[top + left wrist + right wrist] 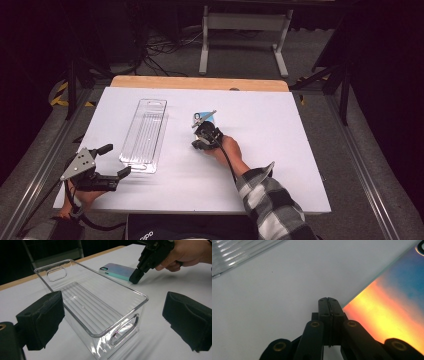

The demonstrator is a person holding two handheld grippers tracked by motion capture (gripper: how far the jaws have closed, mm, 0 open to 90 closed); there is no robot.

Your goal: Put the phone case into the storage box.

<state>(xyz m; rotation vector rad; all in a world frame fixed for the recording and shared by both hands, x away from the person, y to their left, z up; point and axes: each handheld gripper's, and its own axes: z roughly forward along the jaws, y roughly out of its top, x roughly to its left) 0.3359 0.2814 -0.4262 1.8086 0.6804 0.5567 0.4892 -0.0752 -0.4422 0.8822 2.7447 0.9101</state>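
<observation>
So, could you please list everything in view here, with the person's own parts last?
Bin: one, clear plastic, empty, left of centre on the table.
Phone case: one, teal edge with a blue-to-orange face, flat on the table right of the bin.
Table: one, white top, wooden far edge.
Metal frame: one, pale grey, on the floor beyond the table.
Left gripper: one, black, open, near the bin's near end.
Right gripper: one, black, shut, tips at the phone case's edge.
Sleeve: one, black-and-white plaid, right forearm.

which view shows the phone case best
The left gripper view: the phone case lies whole enough to show its camera cutout. The right gripper view shows a close colourful part; the high view shows it small, partly behind the gripper.
</observation>
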